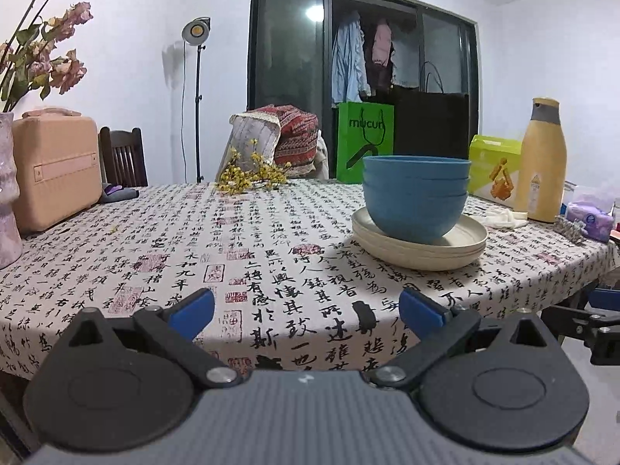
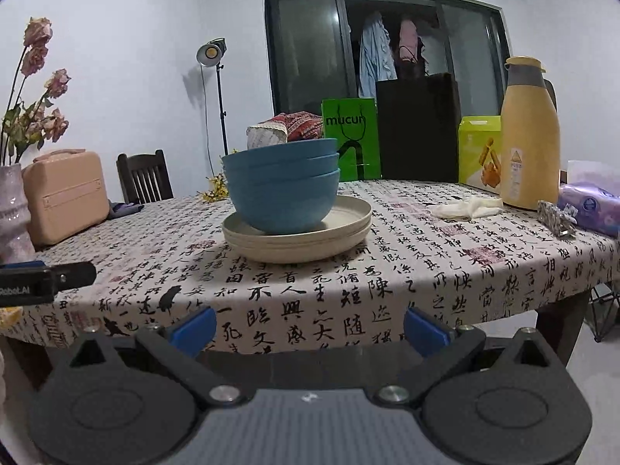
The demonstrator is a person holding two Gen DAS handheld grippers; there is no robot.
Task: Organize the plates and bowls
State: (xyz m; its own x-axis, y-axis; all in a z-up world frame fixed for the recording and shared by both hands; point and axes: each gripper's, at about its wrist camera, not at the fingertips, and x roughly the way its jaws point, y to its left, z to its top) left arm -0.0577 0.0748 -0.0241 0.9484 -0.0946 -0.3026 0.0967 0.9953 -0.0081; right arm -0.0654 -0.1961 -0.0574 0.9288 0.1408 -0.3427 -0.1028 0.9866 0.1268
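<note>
Three nested blue plastic bowls (image 2: pixel 281 190) sit on stacked cream round plates (image 2: pixel 298 238), mid worktop (image 2: pixel 426 271). Left gripper (image 1: pixel 306 310) and right gripper (image 2: pixel 310 327) both spread, empty, off the near edge. Stack looks done, or untouched; next: approach, or withdraw

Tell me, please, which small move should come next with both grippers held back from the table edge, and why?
Probably ease the open right gripper forward toward the blue bowls: they sit nested on the cream plates, and nothing is gripped.
</note>
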